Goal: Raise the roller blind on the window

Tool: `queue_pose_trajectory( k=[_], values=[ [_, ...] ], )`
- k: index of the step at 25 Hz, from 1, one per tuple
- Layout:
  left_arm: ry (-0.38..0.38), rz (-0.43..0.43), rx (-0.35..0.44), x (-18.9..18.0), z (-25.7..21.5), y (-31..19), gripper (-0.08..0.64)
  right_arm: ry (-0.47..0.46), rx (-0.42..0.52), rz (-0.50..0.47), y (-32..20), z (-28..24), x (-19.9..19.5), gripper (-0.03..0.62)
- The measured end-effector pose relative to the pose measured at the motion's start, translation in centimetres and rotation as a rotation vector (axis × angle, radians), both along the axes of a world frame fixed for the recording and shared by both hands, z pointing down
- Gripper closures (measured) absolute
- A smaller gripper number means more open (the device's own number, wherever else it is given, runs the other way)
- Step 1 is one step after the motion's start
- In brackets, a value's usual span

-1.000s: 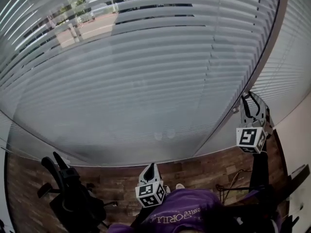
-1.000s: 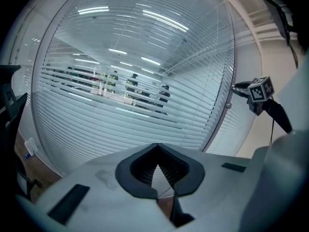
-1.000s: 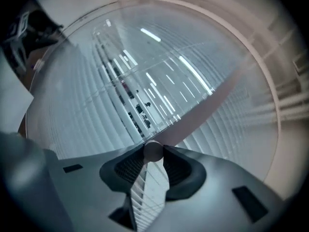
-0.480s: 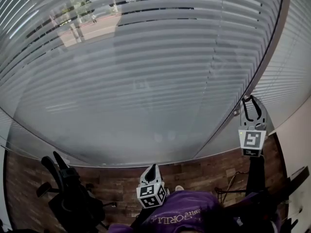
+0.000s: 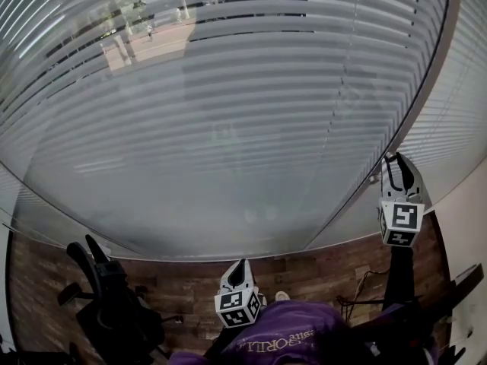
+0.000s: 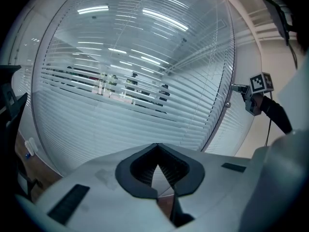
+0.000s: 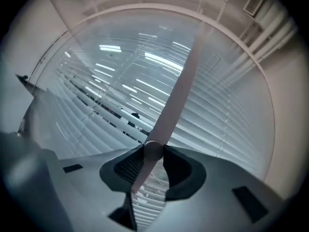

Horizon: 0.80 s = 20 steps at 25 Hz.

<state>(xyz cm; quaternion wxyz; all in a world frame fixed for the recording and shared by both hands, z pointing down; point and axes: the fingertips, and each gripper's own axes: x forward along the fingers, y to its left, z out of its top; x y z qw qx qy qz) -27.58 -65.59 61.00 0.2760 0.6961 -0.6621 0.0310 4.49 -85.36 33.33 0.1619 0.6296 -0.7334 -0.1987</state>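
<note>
- At the window's right edge, the right gripper (image 5: 399, 172) held its fingers clenched on the blind's pale wand (image 7: 176, 95). Over the last second it had edged rightward and its marker cube had turned.
- The blind (image 5: 228, 128) stayed fully lowered, so raising had likely barely begun.
- The left gripper (image 5: 237, 268) hung low, fingers clenched on nothing.
- Below lay a wood-plank floor (image 5: 319, 268) and a black chair (image 5: 114, 310).

A black chair (image 5: 116, 314) stands on wood floor (image 5: 319, 268).
</note>
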Motion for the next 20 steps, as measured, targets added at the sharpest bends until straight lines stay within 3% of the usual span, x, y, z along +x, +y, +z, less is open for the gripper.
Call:
queue_pose_trajectory(
  k=[8, 11, 16, 18, 20],
  values=[
    [-0.011, 0.016, 0.009, 0.0, 0.1, -0.2, 0.560, 0.543, 0.061, 0.080, -0.3, 1.5, 0.1, 0.468],
    [-0.012, 0.020, 0.011, -0.4, 0.9, -0.2, 0.560, 0.632, 0.071, 0.102, 0.0, 2.4, -0.2, 0.468],
    [-0.015, 0.021, 0.010, -0.4, 1.2, -0.4, 0.560, 0.527, 0.082, 0.103, -0.3, 3.0, 0.3, 0.468],
    [-0.013, 0.020, 0.009, -0.3, 0.8, -0.4, 0.560, 0.387, 0.078, 0.073, -0.3, 2.4, 0.3, 0.468],
    [-0.012, 0.019, 0.010, -0.2, 0.5, -0.4, 0.560, 0.172, 0.052, 0.021, -0.1, 1.5, 0.1, 0.468]
  ],
)
